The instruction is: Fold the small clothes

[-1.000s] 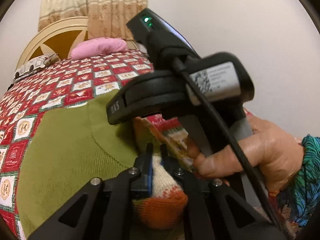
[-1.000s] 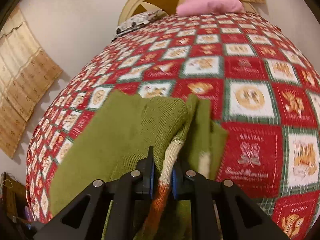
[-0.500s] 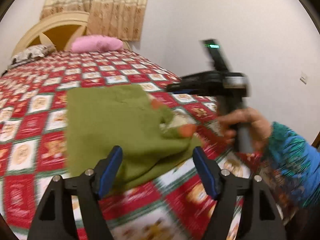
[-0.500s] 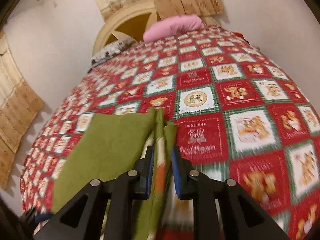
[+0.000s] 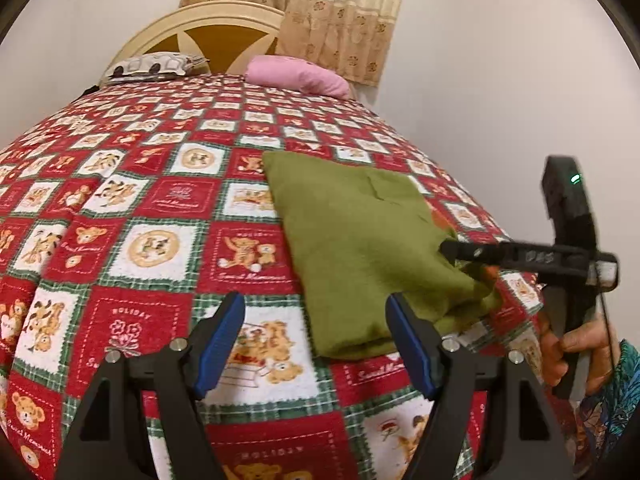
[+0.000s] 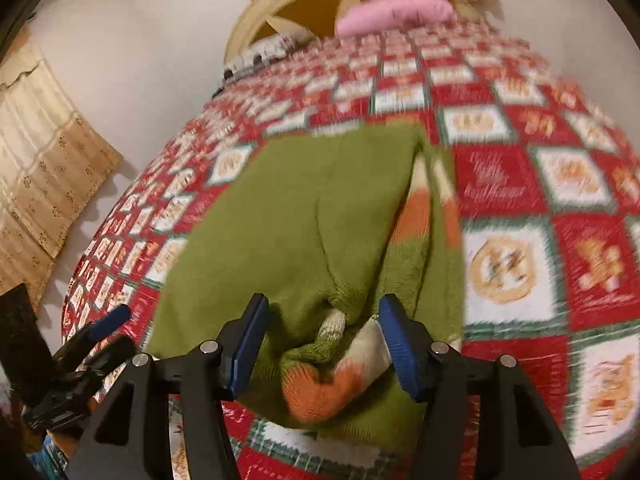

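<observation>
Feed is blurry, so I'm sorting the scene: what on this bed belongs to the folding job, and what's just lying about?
Job:
- green sweater, folded, orange-and-cream cuffs showing
- left gripper, open
- right gripper, open

Lying about:
- pink pillow
- patterned pillow
- holiday bedspread

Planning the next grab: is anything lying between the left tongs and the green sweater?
Nothing visible does. The left tongs hang open over bare bedspread, with the green sweater just ahead to the right.
</observation>
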A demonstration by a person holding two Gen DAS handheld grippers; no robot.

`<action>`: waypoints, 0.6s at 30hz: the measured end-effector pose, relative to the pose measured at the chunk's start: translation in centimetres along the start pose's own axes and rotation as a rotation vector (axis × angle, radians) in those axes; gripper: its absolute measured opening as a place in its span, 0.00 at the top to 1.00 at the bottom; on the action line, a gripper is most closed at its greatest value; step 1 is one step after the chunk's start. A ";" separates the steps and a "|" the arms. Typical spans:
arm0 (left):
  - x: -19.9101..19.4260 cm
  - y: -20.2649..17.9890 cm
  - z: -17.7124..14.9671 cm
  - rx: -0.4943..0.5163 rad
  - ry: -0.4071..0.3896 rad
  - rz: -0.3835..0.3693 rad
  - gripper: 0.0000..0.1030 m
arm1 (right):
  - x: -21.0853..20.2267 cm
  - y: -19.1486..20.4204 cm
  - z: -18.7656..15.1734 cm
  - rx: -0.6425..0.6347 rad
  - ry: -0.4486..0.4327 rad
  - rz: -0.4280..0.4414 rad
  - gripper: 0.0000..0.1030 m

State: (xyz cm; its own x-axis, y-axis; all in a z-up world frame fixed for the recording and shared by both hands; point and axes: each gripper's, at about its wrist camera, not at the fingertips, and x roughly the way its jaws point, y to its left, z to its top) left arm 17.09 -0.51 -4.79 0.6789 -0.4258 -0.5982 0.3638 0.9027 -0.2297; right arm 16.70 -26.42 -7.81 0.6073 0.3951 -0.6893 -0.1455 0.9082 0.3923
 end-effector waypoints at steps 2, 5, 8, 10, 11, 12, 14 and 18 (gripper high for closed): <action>0.2 0.5 0.0 -0.022 0.010 0.006 0.27 | 0.6 -0.1 -0.4 -0.023 -0.002 0.022 0.44; 0.8 1.3 0.1 -0.049 0.031 0.013 0.27 | 0.6 0.5 -0.8 -0.086 0.011 -0.021 0.79; 1.2 1.7 0.1 -0.071 0.049 0.004 0.27 | -0.6 0.0 -1.2 -0.101 0.016 -0.030 0.86; 1.2 1.8 0.1 -0.070 0.048 0.003 0.27 | -2.1 -0.4 -1.1 -0.102 -0.023 -0.068 0.88; 1.2 1.8 0.2 -0.065 0.047 0.006 0.27 | -3.0 -0.9 -0.9 -0.089 -0.043 -0.066 0.88; 1.3 1.7 0.4 -0.056 0.047 0.009 0.27 | -3.6 -1.2 -0.8 -0.084 -0.049 -0.062 0.89; 1.3 1.6 0.9 -0.045 0.041 0.007 0.27 | -4.7 -1.7 -1.0 -0.092 -0.054 -0.091 0.91; 2.2 0.7 2.3 -0.023 0.019 0.005 0.27 | -3.4 -2.9 -2.7 -0.109 0.007 -0.160 0.93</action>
State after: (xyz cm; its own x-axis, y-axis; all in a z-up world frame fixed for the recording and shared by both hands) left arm 20.33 -0.93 -4.55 0.6684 -0.4200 -0.6138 0.3455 0.9062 -0.2438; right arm 12.98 -30.00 -8.27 0.6238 0.2452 -0.7422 -0.1317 0.9689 0.2094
